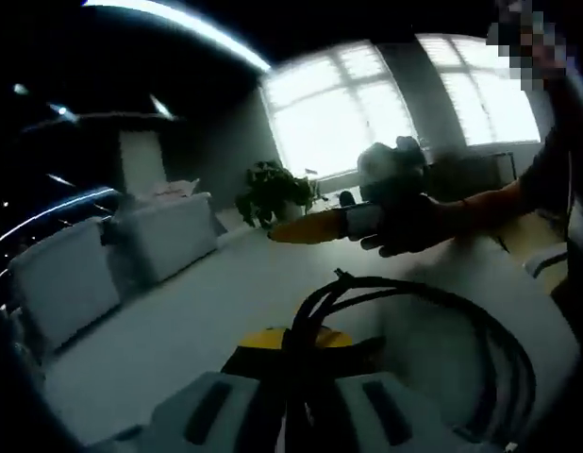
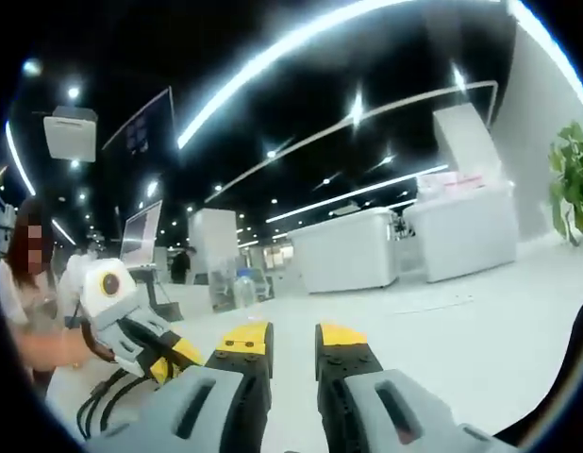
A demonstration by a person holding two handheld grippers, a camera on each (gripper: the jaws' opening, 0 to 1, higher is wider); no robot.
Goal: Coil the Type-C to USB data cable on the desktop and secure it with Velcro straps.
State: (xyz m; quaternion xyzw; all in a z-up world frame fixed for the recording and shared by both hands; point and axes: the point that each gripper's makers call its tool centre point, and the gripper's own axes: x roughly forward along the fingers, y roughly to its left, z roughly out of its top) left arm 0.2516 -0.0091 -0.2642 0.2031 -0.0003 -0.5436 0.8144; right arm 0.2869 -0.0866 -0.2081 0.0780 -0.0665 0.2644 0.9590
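The black data cable is gathered into a loose coil of several loops that swings out to the right over the white desktop. My left gripper is shut on the bundled strands at the coil's left end, its yellow tips just showing behind them. My right gripper comes in from the right above the coil, held by a gloved hand and clear of the cable. In the right gripper view my right gripper is open with nothing between its yellow-tipped jaws. The left gripper shows at lower left with the cable hanging below it.
White counters and a potted plant stand beyond an open pale floor, with bright windows behind. In the right gripper view, a person is at the far left, a monitor and more white counters stand farther back.
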